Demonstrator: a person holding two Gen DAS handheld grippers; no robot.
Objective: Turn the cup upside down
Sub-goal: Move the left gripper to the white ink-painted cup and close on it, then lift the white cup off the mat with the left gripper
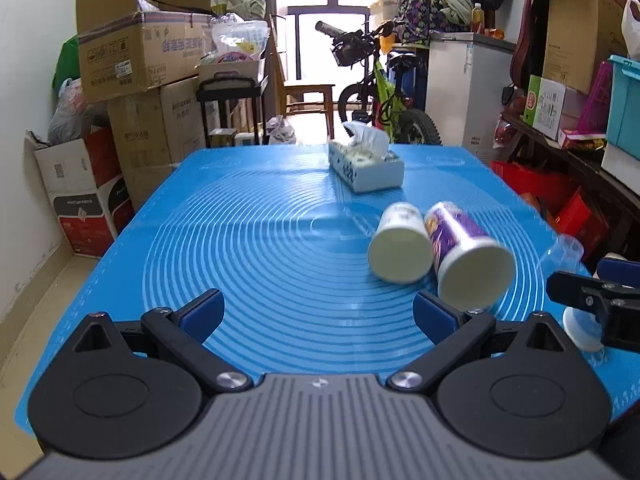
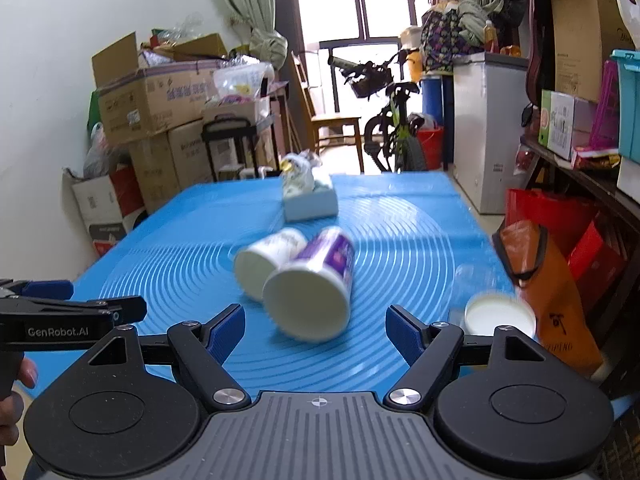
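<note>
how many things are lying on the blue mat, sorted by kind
Paper cups lying on their sides: 2, a white paper cup and a purple-and-white paper cup, touching each other.
White round lids: 1, white round lid.
White cardboard tissue boxes: 1, white cardboard tissue box.
Total: 4 on the blue silicone mat.

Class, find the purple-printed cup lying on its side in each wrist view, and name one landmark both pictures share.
Left wrist view: the purple-printed cup lies right of centre, just beyond the left gripper's right finger.
Right wrist view: the same cup lies near centre, ahead of the right gripper's open jaws.
Shared landmark: the tissue box farther back on the blue mat.
</note>
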